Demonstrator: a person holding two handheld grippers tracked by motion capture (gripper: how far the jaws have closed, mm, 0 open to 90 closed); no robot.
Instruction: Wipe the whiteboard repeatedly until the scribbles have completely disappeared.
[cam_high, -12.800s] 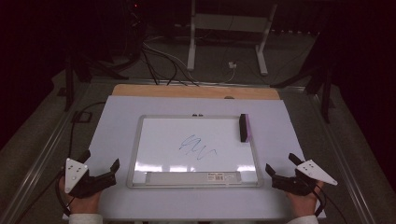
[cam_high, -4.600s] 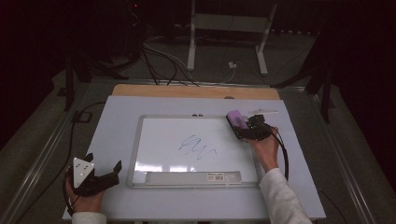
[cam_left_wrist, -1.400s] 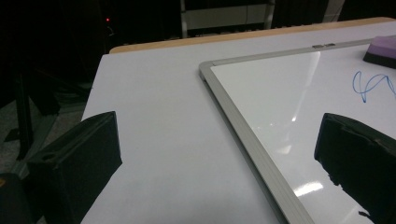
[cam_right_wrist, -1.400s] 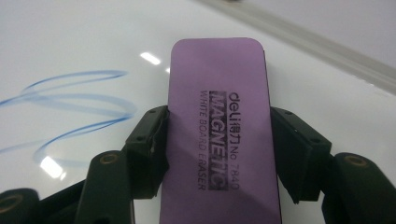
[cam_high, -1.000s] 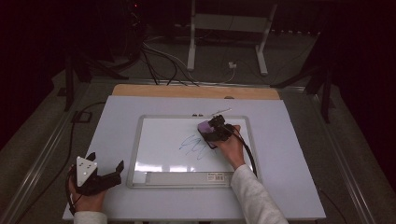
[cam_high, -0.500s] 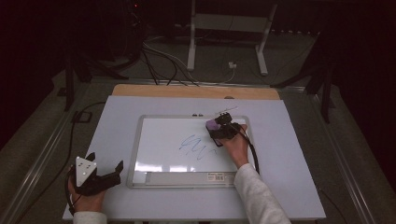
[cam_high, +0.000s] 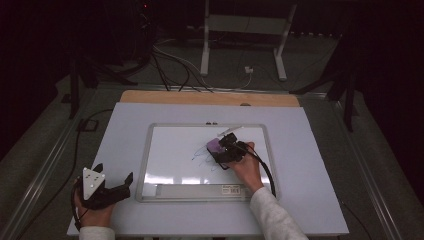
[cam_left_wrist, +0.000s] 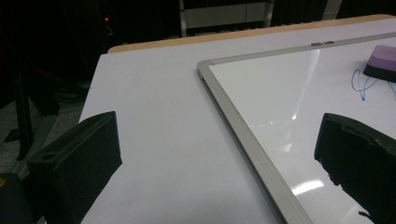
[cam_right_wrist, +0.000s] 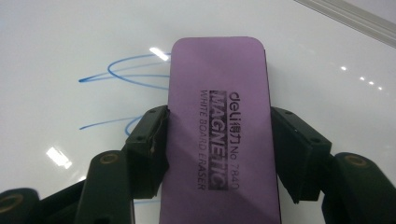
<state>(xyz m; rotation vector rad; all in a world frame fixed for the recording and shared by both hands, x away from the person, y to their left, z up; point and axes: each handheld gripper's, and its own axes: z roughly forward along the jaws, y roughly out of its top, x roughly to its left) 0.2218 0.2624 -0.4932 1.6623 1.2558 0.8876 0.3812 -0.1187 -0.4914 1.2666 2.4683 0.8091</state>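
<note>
Your purple eraser (cam_right_wrist: 222, 135) sits clamped between the black fingers (cam_right_wrist: 148, 140) of your right gripper (cam_high: 226, 150), one pad pressing each long side, printed face up; its far end juts out past the fingertips. It lies flat on the whiteboard (cam_high: 175, 165), on the blue scribble (cam_right_wrist: 123, 74), whose loops show just beyond and to the left of the fingers. Your left gripper (cam_high: 112, 186) holds nothing, jaws spread wide apart, resting off the board's near left corner; the silver frame (cam_left_wrist: 243, 135) runs between its fingers (cam_left_wrist: 79, 158). There are no containers in the scene; a narrow tray strip (cam_high: 197, 189) lies along the board's near edge. The board rests on a pale tabletop (cam_high: 320, 175) with a wooden strip (cam_high: 210, 98) at its far edge. Beyond, the room is dark: cables (cam_high: 170, 60) and a white stand (cam_high: 245, 30) on the floor.
</note>
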